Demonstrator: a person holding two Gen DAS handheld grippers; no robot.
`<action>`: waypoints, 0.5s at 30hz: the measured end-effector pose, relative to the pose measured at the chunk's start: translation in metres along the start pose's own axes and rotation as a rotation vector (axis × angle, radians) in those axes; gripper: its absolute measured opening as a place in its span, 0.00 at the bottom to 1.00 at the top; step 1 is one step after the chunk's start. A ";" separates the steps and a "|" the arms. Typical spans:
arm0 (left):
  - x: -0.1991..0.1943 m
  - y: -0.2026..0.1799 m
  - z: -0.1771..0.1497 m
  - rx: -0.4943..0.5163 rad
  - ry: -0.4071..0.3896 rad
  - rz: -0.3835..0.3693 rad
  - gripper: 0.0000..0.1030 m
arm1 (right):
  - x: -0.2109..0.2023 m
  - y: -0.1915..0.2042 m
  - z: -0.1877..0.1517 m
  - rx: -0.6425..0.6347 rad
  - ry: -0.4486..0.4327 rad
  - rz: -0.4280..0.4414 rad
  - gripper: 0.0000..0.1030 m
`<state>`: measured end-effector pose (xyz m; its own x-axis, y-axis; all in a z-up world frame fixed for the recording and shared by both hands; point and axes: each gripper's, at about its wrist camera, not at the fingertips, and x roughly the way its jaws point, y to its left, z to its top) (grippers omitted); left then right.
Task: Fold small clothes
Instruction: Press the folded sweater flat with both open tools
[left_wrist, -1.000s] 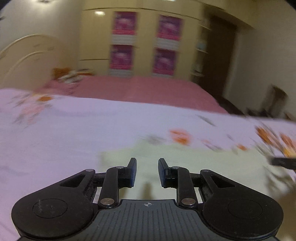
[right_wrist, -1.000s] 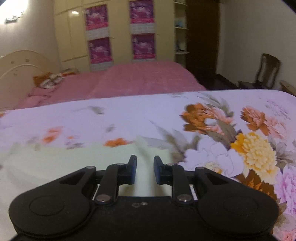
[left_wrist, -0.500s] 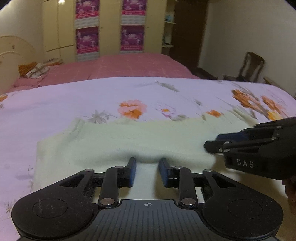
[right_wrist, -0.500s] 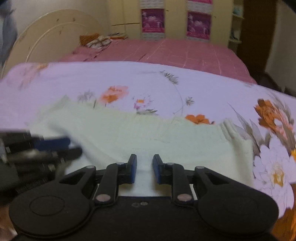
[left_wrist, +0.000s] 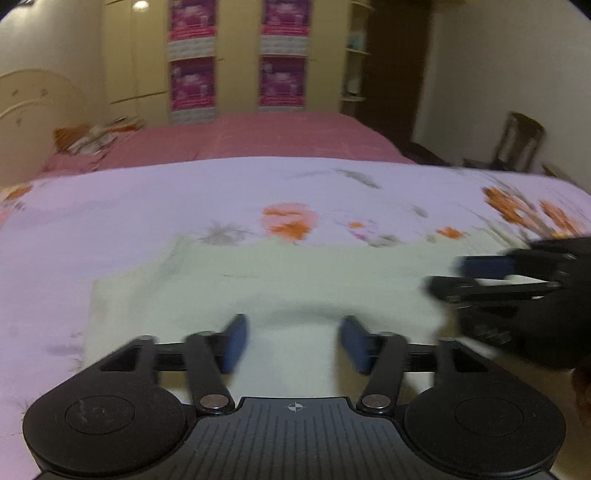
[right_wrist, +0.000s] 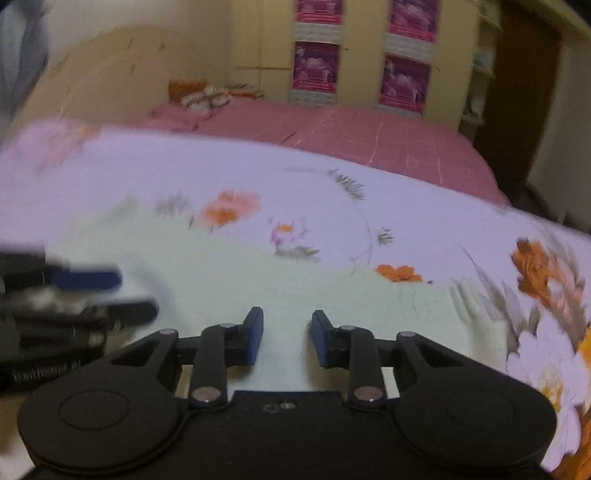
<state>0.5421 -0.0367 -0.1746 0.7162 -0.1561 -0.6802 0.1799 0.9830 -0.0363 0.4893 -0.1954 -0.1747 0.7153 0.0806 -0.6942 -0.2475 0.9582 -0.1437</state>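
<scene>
garment: pale green-white small knit piece (left_wrist: 295, 280), lying flat on the floral bedspread, near edge at the bottom of both wrist views; one blurred end with a ribbed cuff-like part at the right in the right wrist view (right_wrist: 476, 314)
bedspread: lilac with orange and pink flowers (left_wrist: 147, 206), garment spread on it
left gripper: (left_wrist: 293, 341) low over the near edge of the garment, jaws have just been opening and now stand wide; a raised ridge of fabric sits between the blue pads, pads not pressing on it
left pads: blue (left_wrist: 236, 343), blurred
right gripper: (right_wrist: 287, 338) over the garment's near edge, jaws have just been opening, now a moderate gap; only flat cloth seen through the gap, nothing pinched
right gripper, other view: enters from the right edge of the left wrist view (left_wrist: 480, 275), fingers pointing left, just above the garment, blurred
left gripper, other view: at the left edge of the right wrist view (right_wrist: 118, 291), blurred
background: pink bed (right_wrist: 351, 129); cream wardrobe with magenta posters (left_wrist: 236, 55); wooden chair far right (left_wrist: 517, 144)
</scene>
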 end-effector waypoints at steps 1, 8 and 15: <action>-0.001 0.007 0.000 -0.012 -0.001 0.018 0.61 | 0.004 -0.005 0.000 0.008 0.000 -0.045 0.35; -0.029 0.046 -0.012 -0.128 -0.006 0.078 0.61 | -0.028 -0.051 -0.017 0.216 0.010 -0.069 0.40; -0.042 0.019 -0.036 -0.026 0.004 0.027 0.64 | -0.049 -0.021 -0.045 0.170 0.005 -0.043 0.41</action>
<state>0.4912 -0.0080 -0.1729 0.7179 -0.1289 -0.6841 0.1427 0.9891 -0.0365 0.4303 -0.2323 -0.1697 0.7193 0.0377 -0.6937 -0.1024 0.9934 -0.0522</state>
